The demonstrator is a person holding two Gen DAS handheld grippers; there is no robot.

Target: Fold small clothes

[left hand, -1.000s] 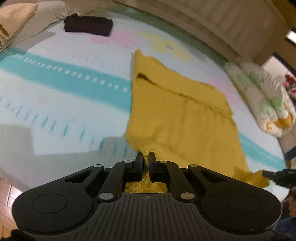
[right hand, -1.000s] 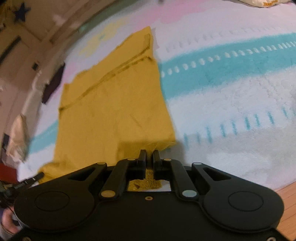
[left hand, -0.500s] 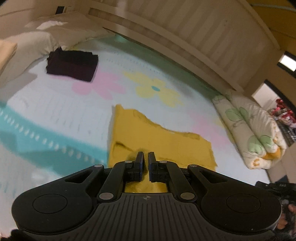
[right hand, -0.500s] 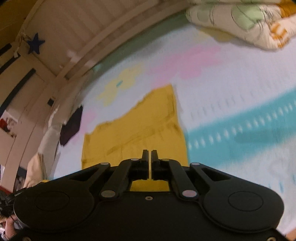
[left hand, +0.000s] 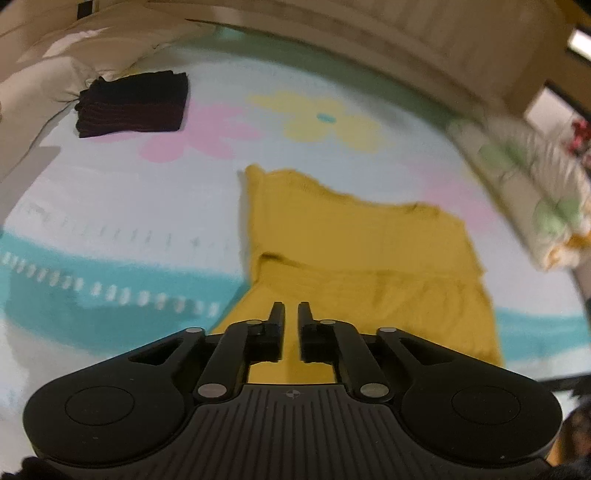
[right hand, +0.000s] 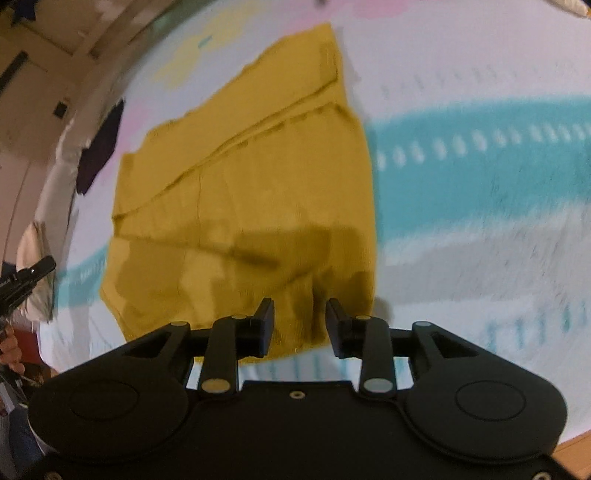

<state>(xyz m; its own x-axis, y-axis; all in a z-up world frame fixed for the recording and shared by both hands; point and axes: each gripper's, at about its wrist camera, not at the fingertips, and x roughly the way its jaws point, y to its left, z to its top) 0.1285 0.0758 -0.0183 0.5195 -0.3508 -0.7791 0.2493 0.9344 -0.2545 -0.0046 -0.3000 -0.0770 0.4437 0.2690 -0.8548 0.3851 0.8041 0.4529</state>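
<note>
A mustard-yellow knit garment (left hand: 362,254) lies folded on the patterned bedspread, its near layer laid over the far part; it also shows in the right wrist view (right hand: 240,192). My left gripper (left hand: 291,308) hovers over the garment's near left edge, jaws slightly apart with nothing between them. My right gripper (right hand: 300,306) is open over the garment's near right corner and holds nothing. The tip of the left gripper (right hand: 26,280) shows at the left edge of the right wrist view.
A folded dark garment (left hand: 133,105) lies at the far left of the bed, also in the right wrist view (right hand: 99,147). A rolled floral quilt (left hand: 535,192) lies at the right. The white bedspread (left hand: 110,206) has teal stripes and flowers. A wooden headboard (left hand: 369,33) stands behind.
Both grippers carried the garment's near edge forward over the far part, then let go. The right gripper has opened wide and the left slightly; both have pulled back toward the near edge.
</note>
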